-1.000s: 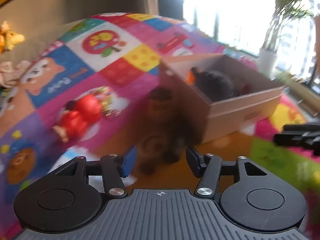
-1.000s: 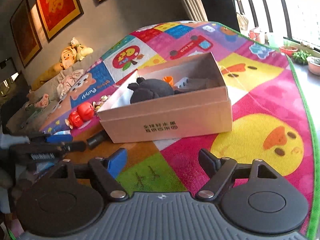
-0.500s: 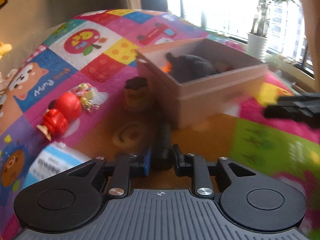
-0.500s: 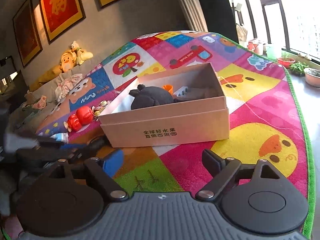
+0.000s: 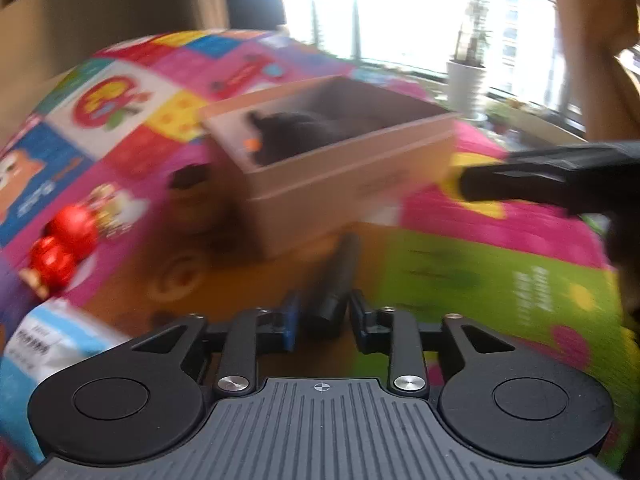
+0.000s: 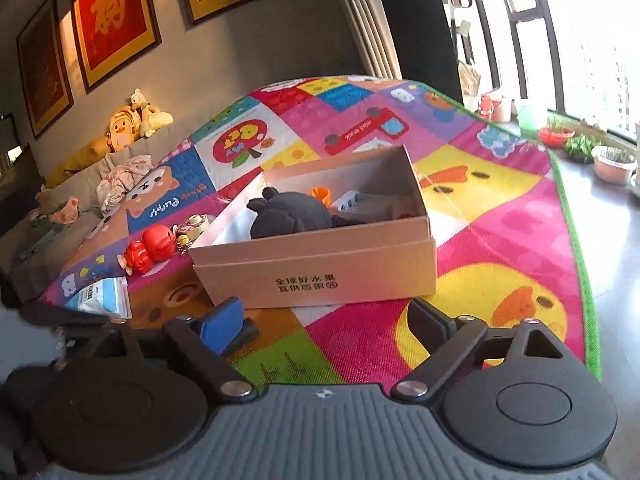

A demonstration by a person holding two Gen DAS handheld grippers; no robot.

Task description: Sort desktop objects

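Two claws in play: my left claw (image 5: 322, 314) is clamped on the dark cylinder (image 5: 334, 284), ready for the cardboard box (image 6: 320, 268) just beyond on the play mat (image 6: 500, 236), while my right claw (image 6: 324, 320) hangs spread and empty.

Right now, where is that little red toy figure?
In the right wrist view, the red toy figure lies on the colourful play mat, just left of the cardboard box, beside a small keychain charm and behind a blue-and-white packet.
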